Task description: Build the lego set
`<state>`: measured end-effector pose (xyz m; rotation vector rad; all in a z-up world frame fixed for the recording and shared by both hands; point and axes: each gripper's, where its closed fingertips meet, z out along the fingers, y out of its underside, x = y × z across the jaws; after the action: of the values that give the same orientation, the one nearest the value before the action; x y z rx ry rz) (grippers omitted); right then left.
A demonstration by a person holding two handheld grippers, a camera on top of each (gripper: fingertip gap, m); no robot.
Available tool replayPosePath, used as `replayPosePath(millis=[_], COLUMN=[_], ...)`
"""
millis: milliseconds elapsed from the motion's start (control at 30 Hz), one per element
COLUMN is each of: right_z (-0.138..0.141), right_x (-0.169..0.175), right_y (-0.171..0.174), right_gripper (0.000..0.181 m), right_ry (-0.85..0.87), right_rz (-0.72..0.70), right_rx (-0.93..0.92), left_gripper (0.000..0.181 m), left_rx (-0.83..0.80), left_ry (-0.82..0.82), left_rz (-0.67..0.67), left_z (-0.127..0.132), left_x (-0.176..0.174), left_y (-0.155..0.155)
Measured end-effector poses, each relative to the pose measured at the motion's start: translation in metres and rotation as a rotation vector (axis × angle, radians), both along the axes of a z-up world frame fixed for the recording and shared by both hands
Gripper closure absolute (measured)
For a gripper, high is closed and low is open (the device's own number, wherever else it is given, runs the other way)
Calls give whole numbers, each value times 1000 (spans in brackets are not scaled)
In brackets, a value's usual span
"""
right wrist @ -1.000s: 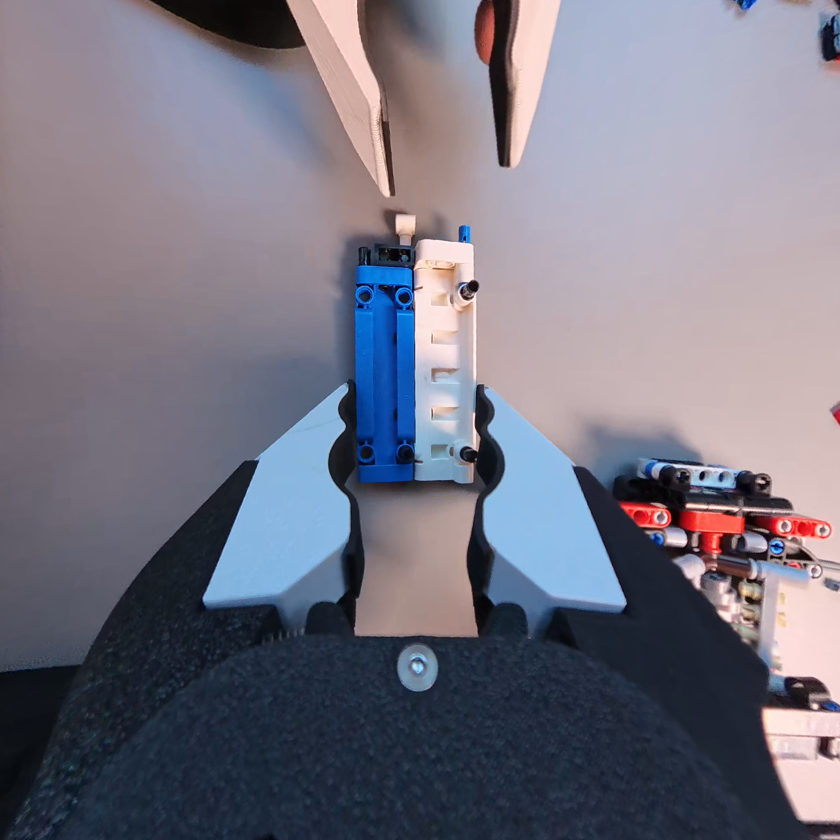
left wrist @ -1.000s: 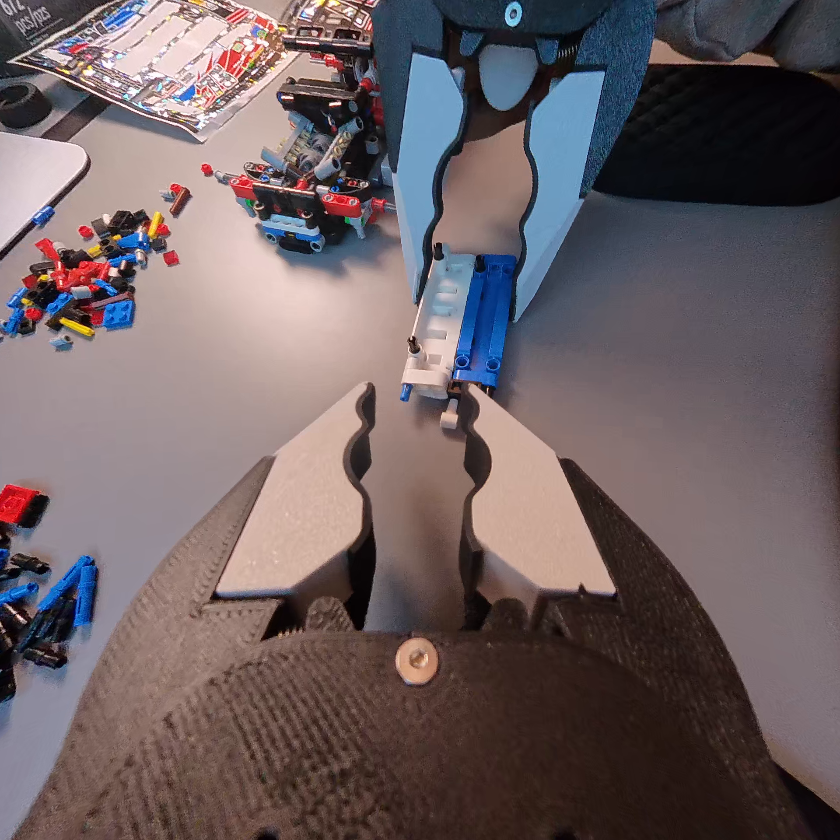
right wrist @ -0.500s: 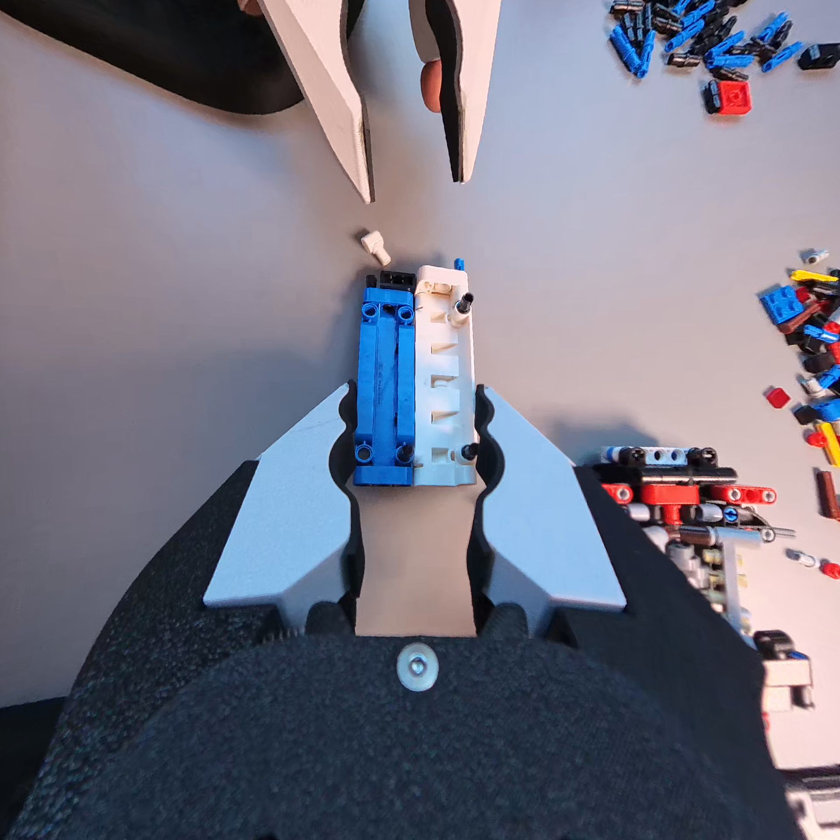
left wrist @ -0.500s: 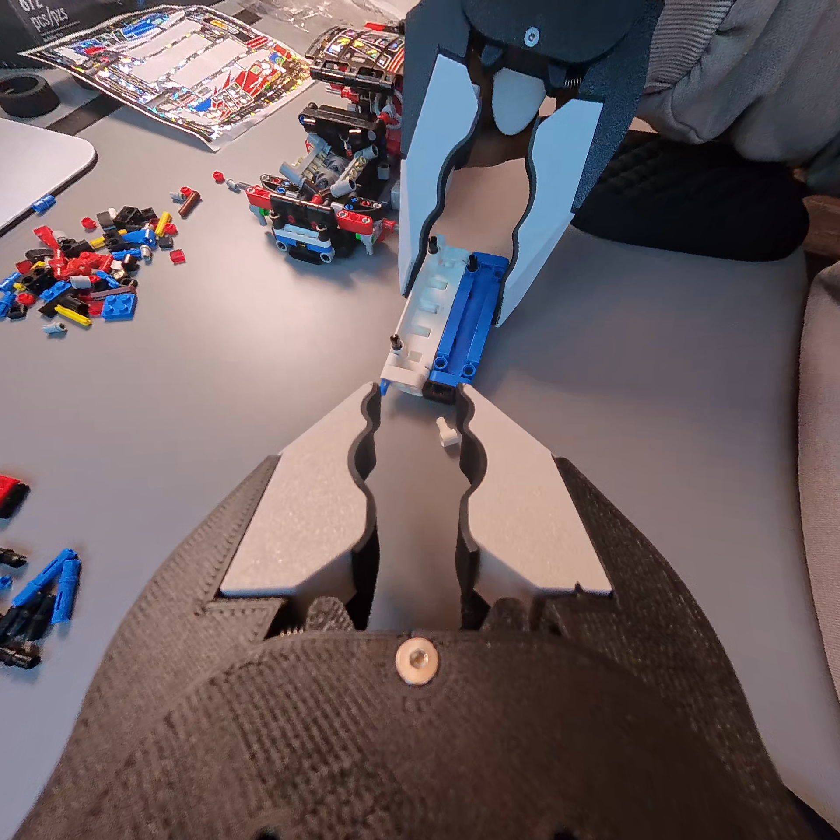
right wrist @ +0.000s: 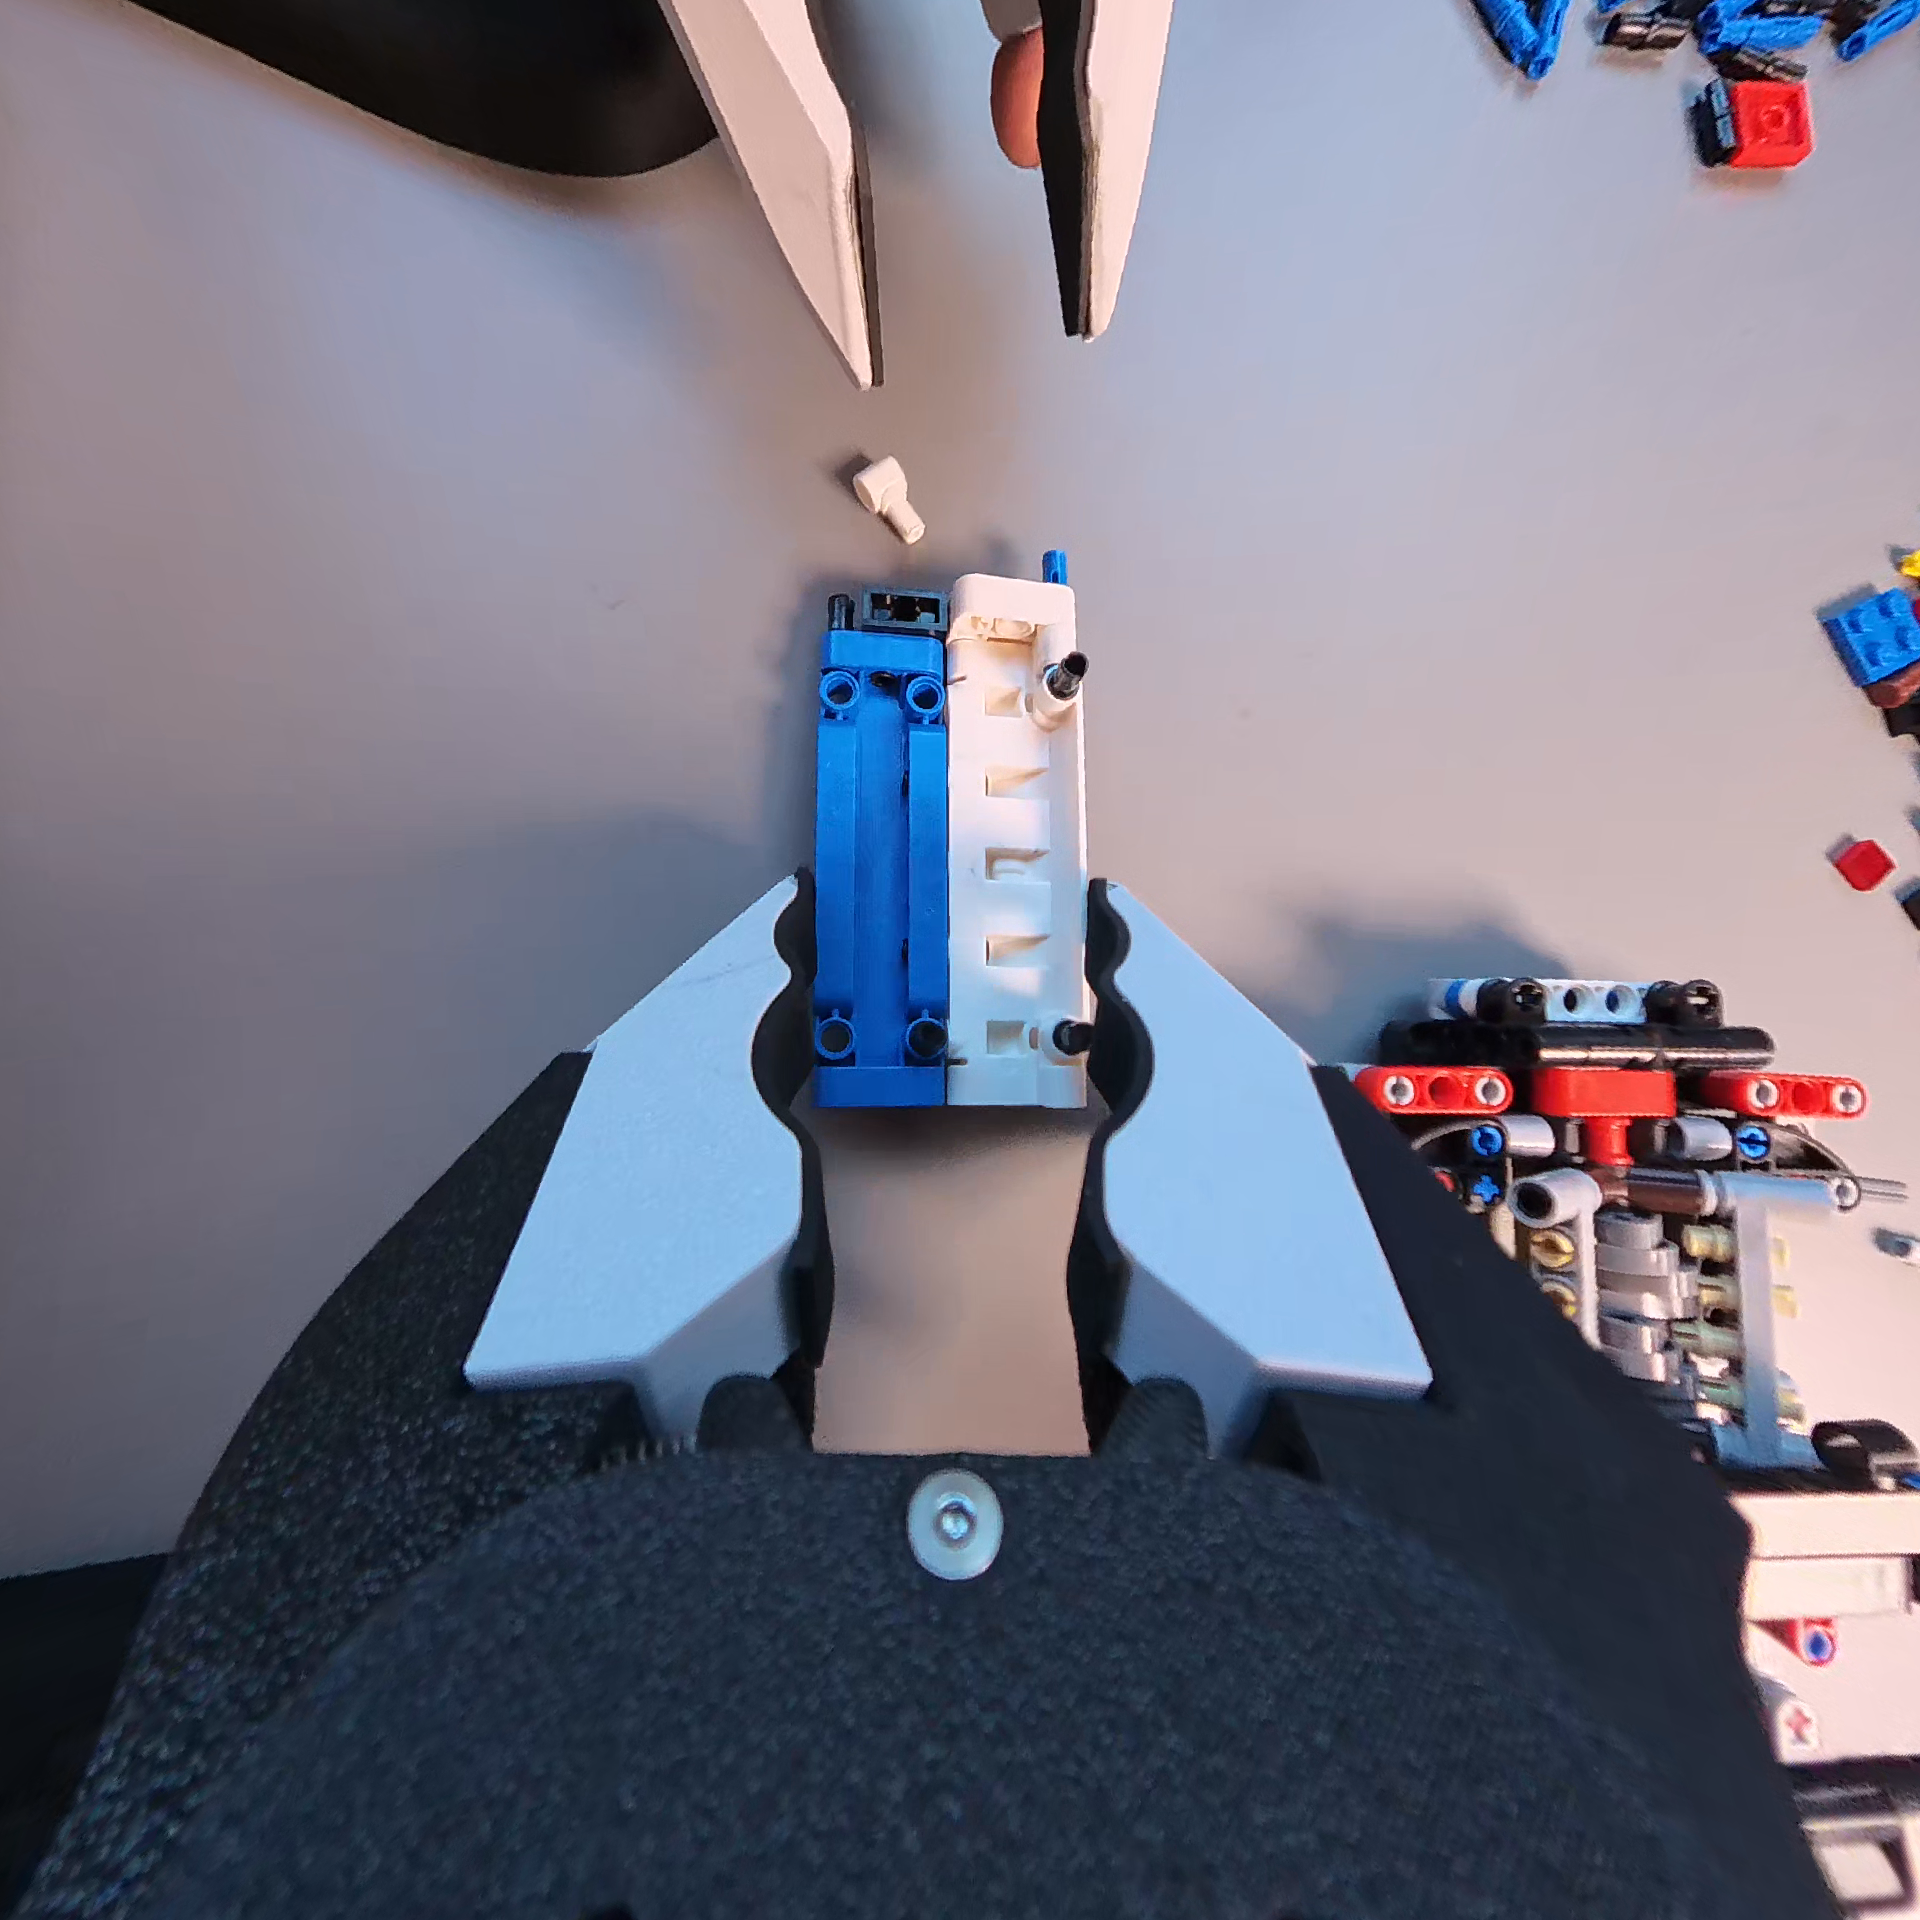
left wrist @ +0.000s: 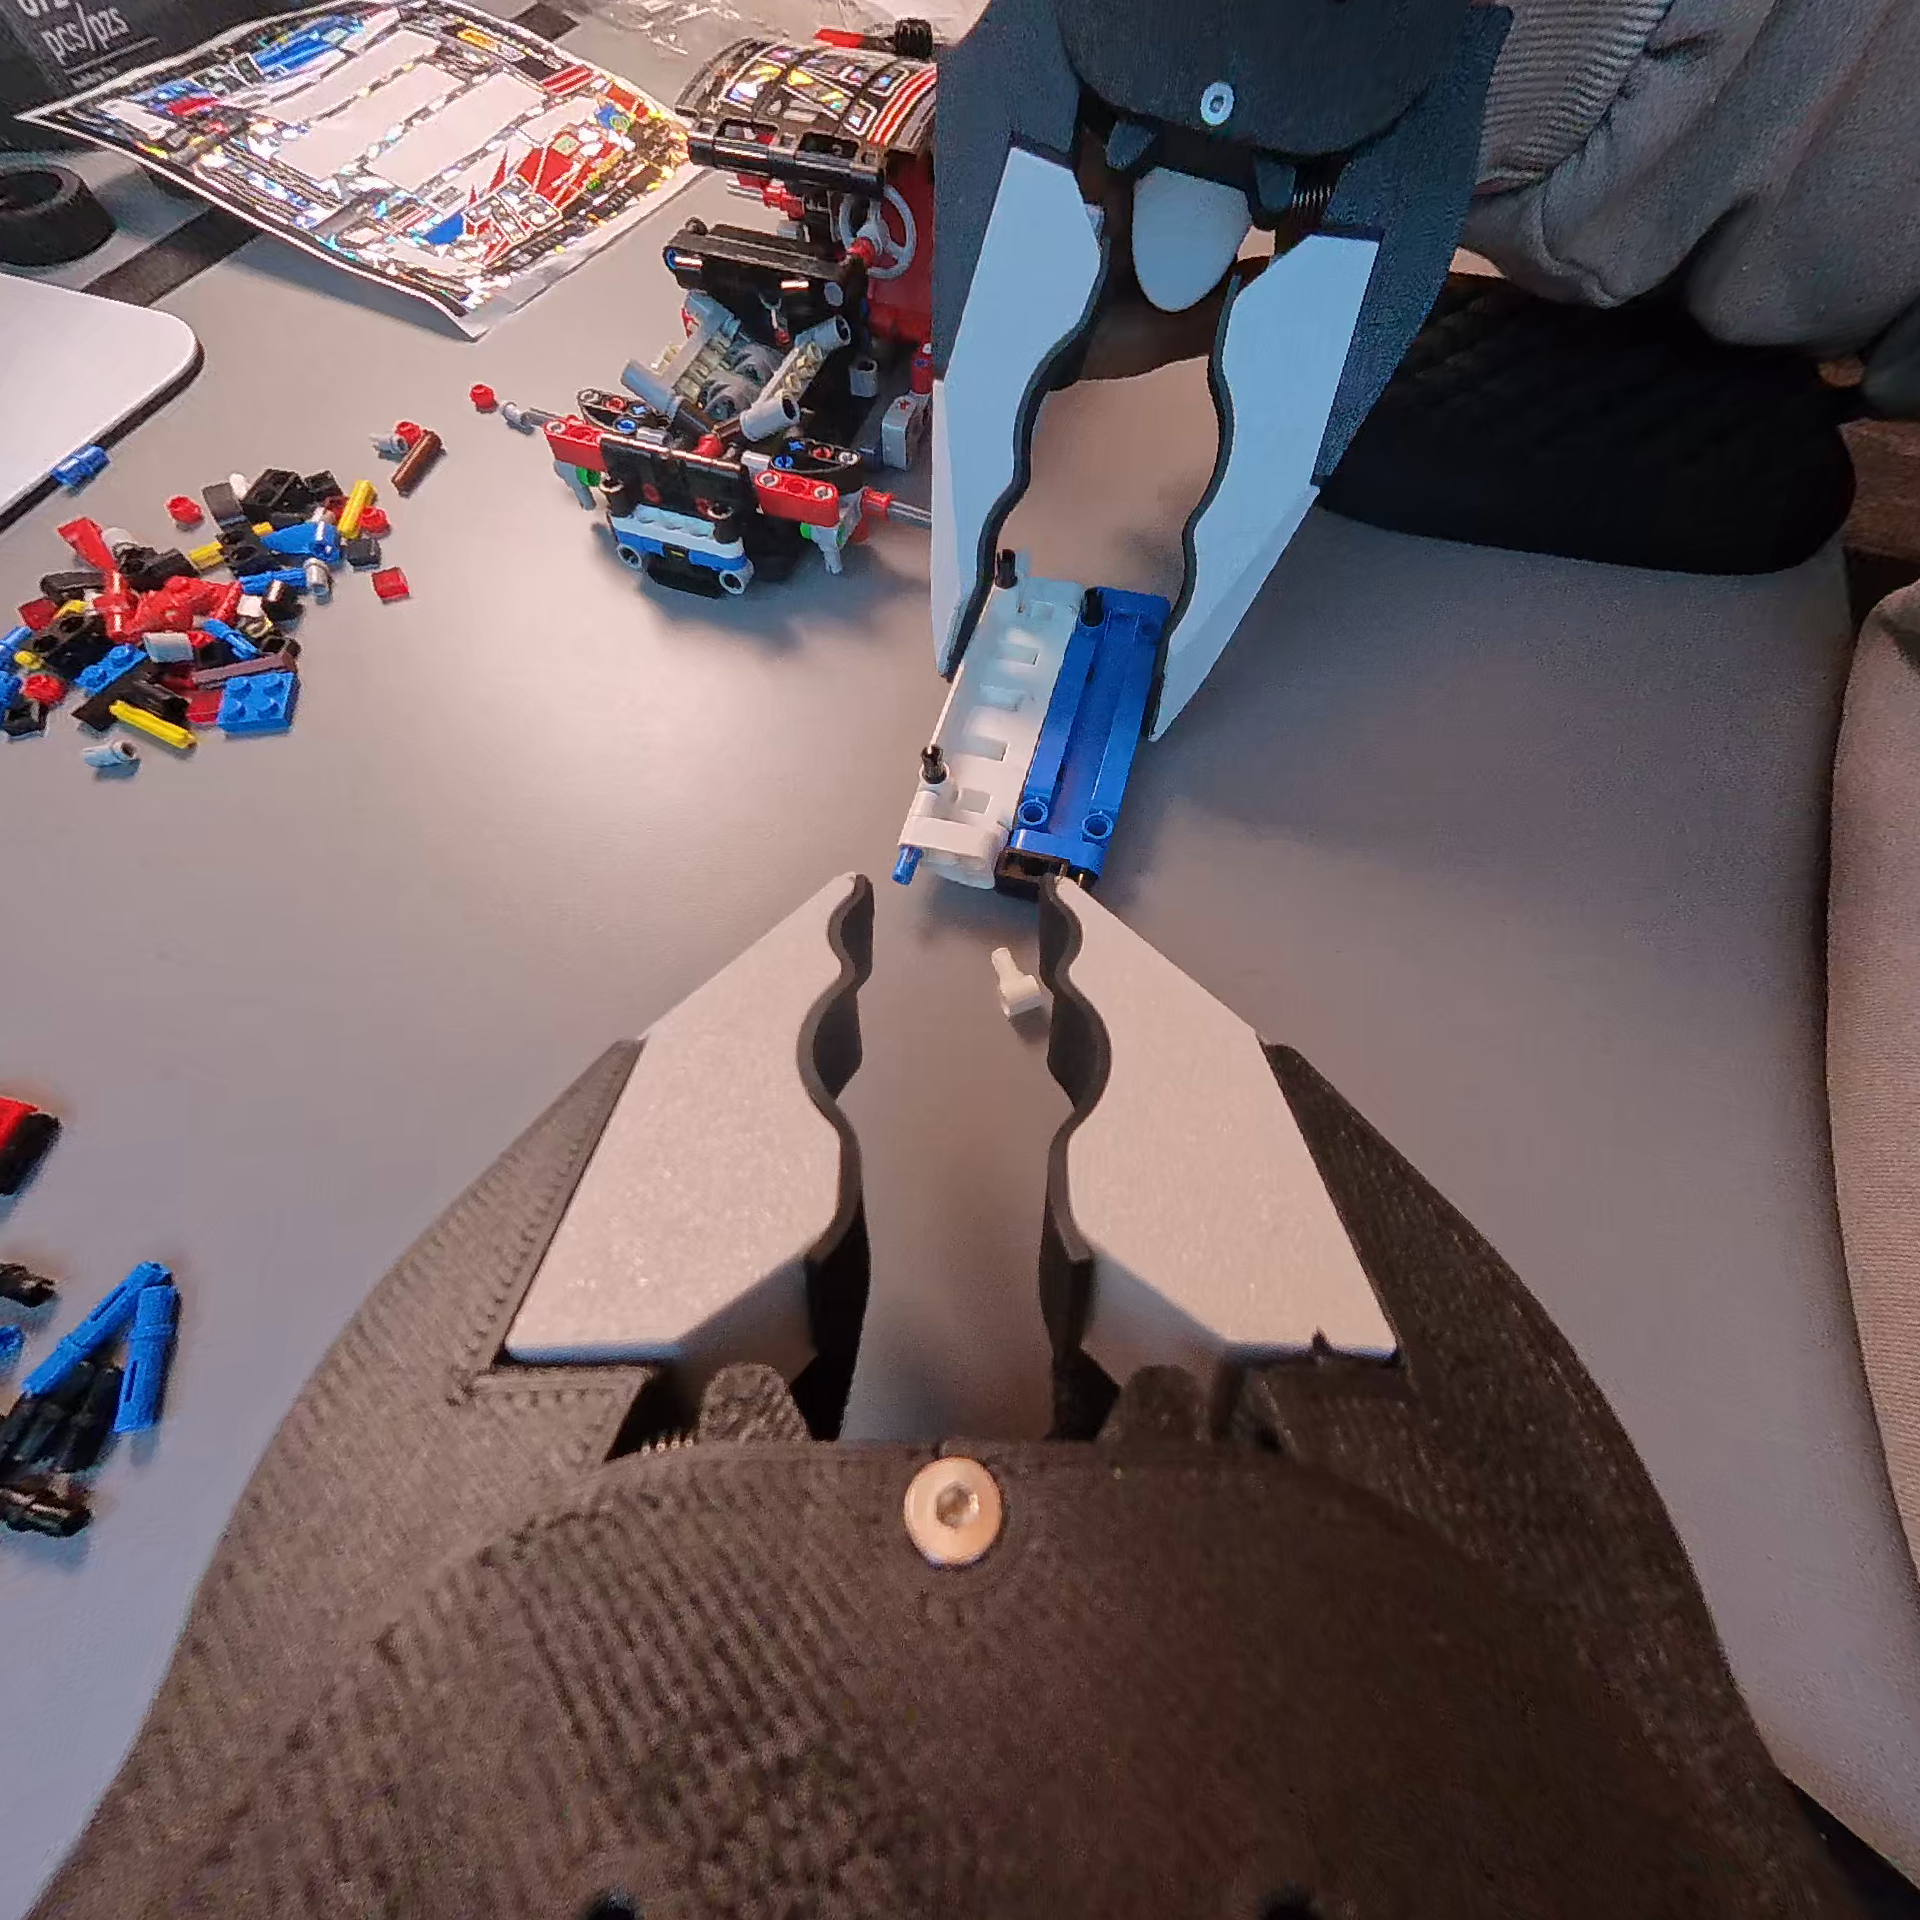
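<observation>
The block (right wrist: 951, 862) I am working on is a long two-part piece: a blue half with round holes at its four corners sits flush against a white half with slots down its face and two short black pins sticking out, plus a small blue pin and a black bit at the far end. It lies on the grey tabletop (left wrist: 520, 935), and my right claw (right wrist: 945, 904) is clamped on its near end, one finger on the blue side and one on the white. Just off the block's far end, apart from it, lies a small white peg (right wrist: 888, 499), loose on the tabletop. My left claw (left wrist: 951, 894) points at it with its fingers spread and nothing between them; in the left wrist view the peg (left wrist: 1015, 982) sits just inside the right-hand finger. Beside the right claw stands the half-built car (left wrist: 748, 416), a mass of black, red, grey and white parts. Farther to the left is a heap of loose pieces (left wrist: 166, 613) in red, blue, black and yellow, and behind the car lies a shiny sticker sheet (left wrist: 384, 145).
</observation>
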<state>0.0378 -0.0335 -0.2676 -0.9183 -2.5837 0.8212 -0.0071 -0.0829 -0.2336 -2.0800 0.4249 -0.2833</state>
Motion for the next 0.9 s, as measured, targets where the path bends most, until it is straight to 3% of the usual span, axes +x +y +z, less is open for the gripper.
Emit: replayPosePath(millis=[267,467,600,700,900], right_z=[-4,6,-2,-6,2], right_x=[3,-1,-4,-7,-12], right_y=[0,-8,-14,-17,-20], right_gripper=[131,119,116,131,132], right_ry=[-30,-37,-69,-96,23], right_rz=[28,54,78,74,72], right_rx=[22,47,92,63,22], left_gripper=[152,151,151,151,153], left_rx=[1,2,1,-3,-6], left_ry=[-5,5,19,27,32], left_rz=[0,-1,-8,-14,-33], left_z=[0,0,-1,-2,-3], left_x=[0,0,1,3,6], left_y=[0,0,-1,-2,-3])
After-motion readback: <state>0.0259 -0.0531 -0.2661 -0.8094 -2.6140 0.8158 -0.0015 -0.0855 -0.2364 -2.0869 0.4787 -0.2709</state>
